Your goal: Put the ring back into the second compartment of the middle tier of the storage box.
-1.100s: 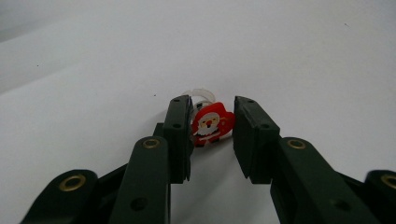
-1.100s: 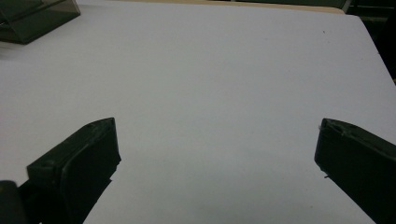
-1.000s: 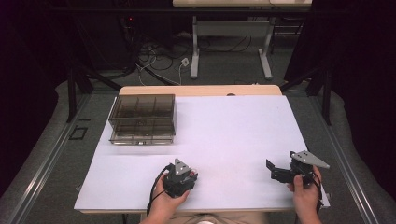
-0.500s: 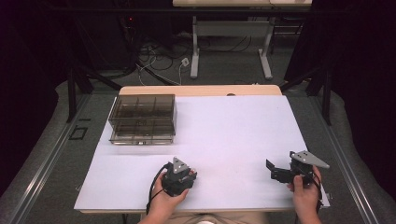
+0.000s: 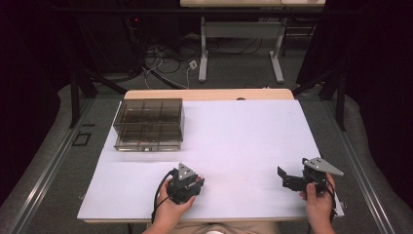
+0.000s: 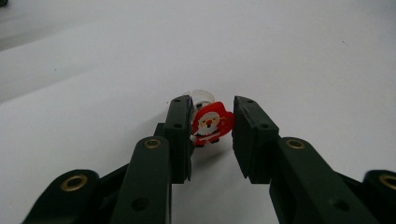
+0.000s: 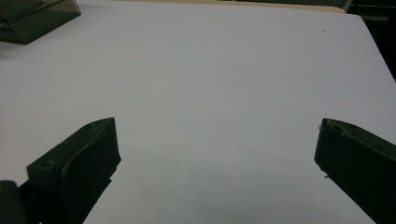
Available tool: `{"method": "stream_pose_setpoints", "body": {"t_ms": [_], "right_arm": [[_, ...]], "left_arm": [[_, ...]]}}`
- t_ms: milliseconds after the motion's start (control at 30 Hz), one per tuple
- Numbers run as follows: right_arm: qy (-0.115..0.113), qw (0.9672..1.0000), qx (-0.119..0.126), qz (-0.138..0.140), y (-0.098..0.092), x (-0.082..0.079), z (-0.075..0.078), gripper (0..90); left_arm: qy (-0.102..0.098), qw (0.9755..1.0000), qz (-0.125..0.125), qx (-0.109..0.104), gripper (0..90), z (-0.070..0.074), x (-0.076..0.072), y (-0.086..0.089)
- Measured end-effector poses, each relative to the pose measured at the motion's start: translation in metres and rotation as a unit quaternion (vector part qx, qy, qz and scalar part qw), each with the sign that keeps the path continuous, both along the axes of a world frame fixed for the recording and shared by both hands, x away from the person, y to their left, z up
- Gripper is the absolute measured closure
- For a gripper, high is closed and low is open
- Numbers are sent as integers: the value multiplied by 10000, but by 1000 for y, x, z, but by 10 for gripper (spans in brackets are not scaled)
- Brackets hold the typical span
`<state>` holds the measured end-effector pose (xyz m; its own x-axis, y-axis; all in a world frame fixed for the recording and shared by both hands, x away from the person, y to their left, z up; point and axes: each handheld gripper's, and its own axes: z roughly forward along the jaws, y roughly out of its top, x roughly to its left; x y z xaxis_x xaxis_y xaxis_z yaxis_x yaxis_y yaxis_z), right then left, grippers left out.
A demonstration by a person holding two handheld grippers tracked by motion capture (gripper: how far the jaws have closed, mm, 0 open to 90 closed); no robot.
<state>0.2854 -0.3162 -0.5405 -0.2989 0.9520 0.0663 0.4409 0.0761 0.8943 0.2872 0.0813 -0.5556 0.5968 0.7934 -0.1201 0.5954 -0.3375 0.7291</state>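
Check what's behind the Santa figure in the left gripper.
Between the left gripper's jaws, the Santa figure has a clear ring-like piece just behind it; Santa covers its lower part. Past it lies bare white table.

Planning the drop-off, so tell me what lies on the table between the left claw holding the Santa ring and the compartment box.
Only bare white table between left claw and compartment box, in the high view.

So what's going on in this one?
A person at a white table holds a gripper in each hand. The left gripper is shut on a small Santa figure with a clear ring part behind it, just above the tabletop. The right gripper hangs open over bare table near the right edge, with nothing between its jaws. A smoky, translucent compartment box sits at the far left.
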Motion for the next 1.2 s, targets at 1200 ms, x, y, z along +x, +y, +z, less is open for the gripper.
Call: {"method": "stream_pose_setpoints", "body": {"t_ms": [1200], "right_arm": [[45,10000,-24,5,0,0,0,0]], "left_arm": [[-196,9988,372,-252,679,16,6,21]]}}
